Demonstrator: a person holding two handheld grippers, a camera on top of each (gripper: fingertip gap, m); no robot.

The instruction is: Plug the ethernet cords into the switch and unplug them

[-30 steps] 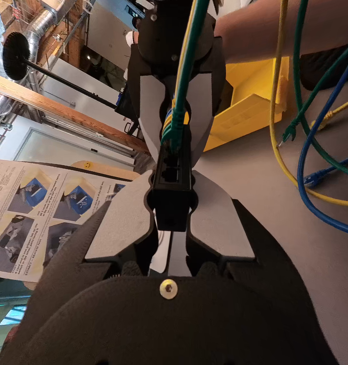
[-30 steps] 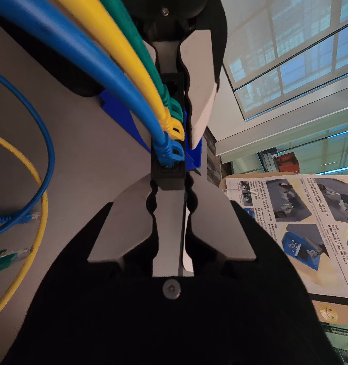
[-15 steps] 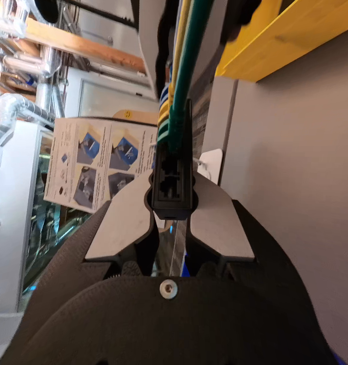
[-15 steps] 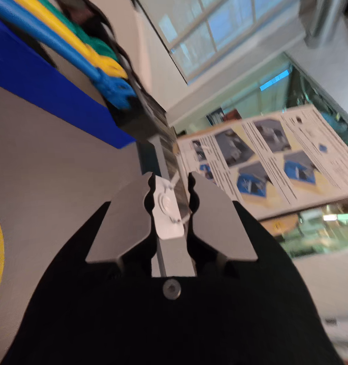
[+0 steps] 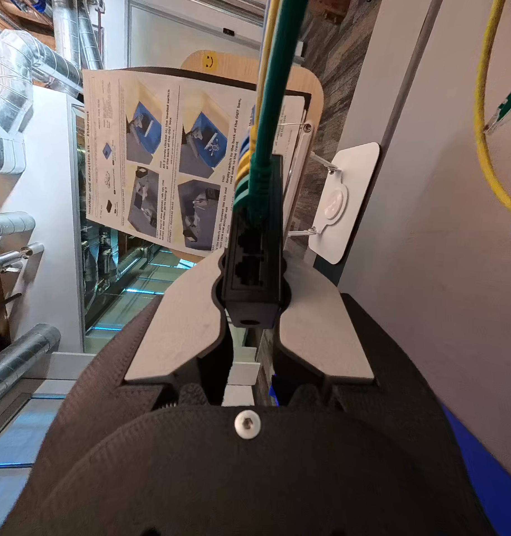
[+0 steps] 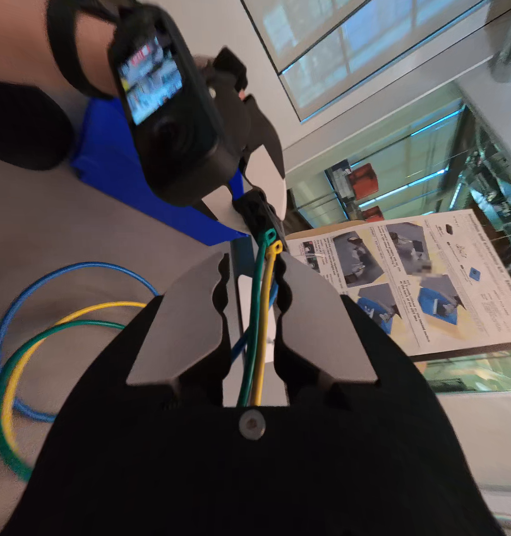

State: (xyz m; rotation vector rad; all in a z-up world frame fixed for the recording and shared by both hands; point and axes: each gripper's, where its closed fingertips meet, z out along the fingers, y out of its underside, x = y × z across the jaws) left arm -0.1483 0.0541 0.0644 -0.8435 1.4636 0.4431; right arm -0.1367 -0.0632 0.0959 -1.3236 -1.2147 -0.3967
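My left gripper (image 5: 252, 269) is shut on the near end of a black switch (image 5: 255, 261) and holds it in the air. Green (image 5: 258, 185), yellow (image 5: 244, 166) and blue (image 5: 242, 148) plugs sit in its far ports. The two nearest ports are empty. In the right wrist view the left gripper (image 6: 257, 208) holds the switch (image 6: 255, 213) ahead of me. My right gripper (image 6: 252, 261) is open. The green cord (image 6: 255, 304) and yellow cord (image 6: 265, 304) run loosely between its fingers.
The cords loop on the grey table (image 6: 103, 232) at left (image 6: 45, 330). A loose green plug (image 5: 506, 111) and yellow cord (image 5: 480, 116) lie at right. A blue bin (image 6: 118, 174) is behind the left gripper. An instruction sheet (image 5: 161, 159) and a white wall hook plate (image 5: 344, 203) lie ahead. Spacing between my two grippers at the tips: around 12 cm.
My right gripper has left the switch's end and pulled back, so the cords now pass between its fingers. My left gripper has swung round with the switch, cords still plugged in.
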